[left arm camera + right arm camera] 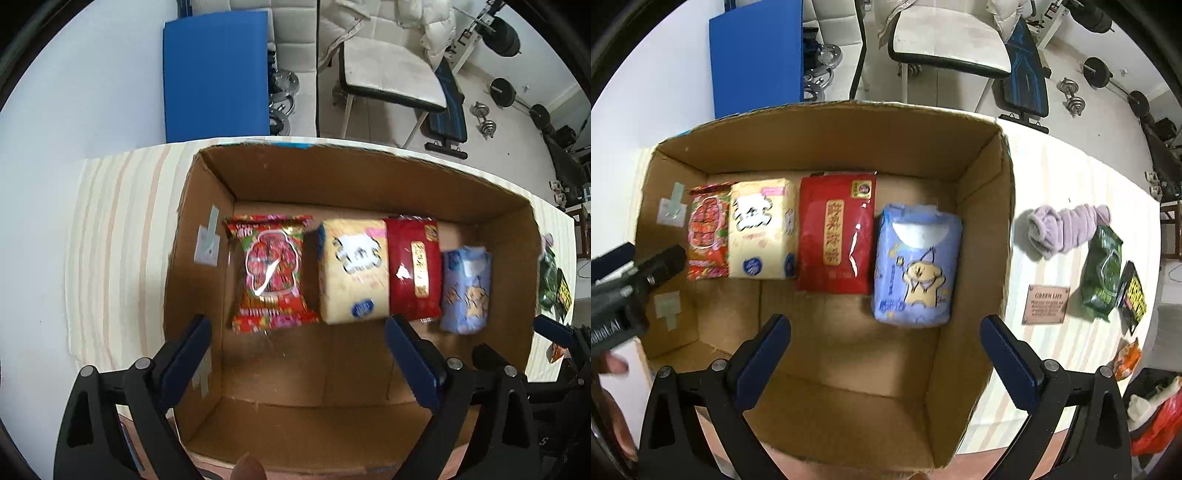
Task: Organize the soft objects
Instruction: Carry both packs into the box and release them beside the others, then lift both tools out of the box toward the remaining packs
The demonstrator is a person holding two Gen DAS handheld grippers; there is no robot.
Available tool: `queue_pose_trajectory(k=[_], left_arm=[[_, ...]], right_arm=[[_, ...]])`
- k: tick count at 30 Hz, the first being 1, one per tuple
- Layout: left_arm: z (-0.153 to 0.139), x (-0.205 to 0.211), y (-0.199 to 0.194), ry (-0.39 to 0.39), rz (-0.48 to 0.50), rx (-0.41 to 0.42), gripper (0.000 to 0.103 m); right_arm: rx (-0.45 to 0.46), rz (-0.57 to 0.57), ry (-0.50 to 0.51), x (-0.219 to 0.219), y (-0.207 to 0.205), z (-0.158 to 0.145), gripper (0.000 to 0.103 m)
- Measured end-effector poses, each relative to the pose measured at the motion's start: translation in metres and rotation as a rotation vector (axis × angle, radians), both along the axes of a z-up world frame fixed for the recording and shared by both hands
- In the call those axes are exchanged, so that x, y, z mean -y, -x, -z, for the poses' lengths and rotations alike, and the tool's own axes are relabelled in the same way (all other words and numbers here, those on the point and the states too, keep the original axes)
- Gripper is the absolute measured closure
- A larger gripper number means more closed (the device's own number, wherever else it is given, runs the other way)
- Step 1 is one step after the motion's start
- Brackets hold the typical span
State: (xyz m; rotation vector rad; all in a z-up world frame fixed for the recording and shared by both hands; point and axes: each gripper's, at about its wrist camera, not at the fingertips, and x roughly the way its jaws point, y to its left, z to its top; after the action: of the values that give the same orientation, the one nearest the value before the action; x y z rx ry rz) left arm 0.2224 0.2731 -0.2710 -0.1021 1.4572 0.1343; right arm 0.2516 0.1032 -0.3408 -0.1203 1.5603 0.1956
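Closest to the lens you get the left gripper (297,354) with its black arms and dark blue pads (188,350), jaws spread wide and nothing between them, hanging over the open brown cardboard box (332,181). Same deal in the other view: the right gripper (882,350) is wide apart too, empty, pointing down into the box.

Inside, four soft packs sit in a row along the far wall, pretty much side by side. From left: a red and green crinkly snack bag (271,271), a pale yellow tissue pack (352,271), a dark red foil pouch with gold lettering (415,267), then a light blue tissue pack with a cartoon bear (916,266), which sits a bit nearer the camera than the rest.

Out on the striped tablecloth (1067,347) to the right of the box there's a lilac fuzzy cloth (1060,229), a dark green snack bag (1102,269) touching a black and yellow packet (1132,295), a small brown card (1047,304), and an orange packet (1128,360) near the edge.
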Motion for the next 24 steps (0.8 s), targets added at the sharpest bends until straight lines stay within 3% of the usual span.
queue_pose_trajectory(k=[11, 16, 18, 24], left_arm=[[-0.040, 0.018, 0.060, 0.013, -0.022, 0.094, 0.007], [-0.059, 0.022, 0.086, -0.023, -0.030, 0.136, 0.007], [-0.066, 0.024, 0.094, -0.025, -0.030, 0.150, 0.001], [-0.090, 0.034, 0.113, -0.015, -0.041, 0.183, 0.001]], right_arm=[[0.098, 0.020, -0.067, 0.016, 0.059, -0.040, 0.000], [0.155, 0.019, -0.081, 0.023, 0.083, -0.062, 0.000], [0.174, 0.020, -0.086, 0.027, 0.093, -0.071, 0.000], [0.186, 0.025, -0.147, 0.038, 0.116, -0.087, 0.000]])
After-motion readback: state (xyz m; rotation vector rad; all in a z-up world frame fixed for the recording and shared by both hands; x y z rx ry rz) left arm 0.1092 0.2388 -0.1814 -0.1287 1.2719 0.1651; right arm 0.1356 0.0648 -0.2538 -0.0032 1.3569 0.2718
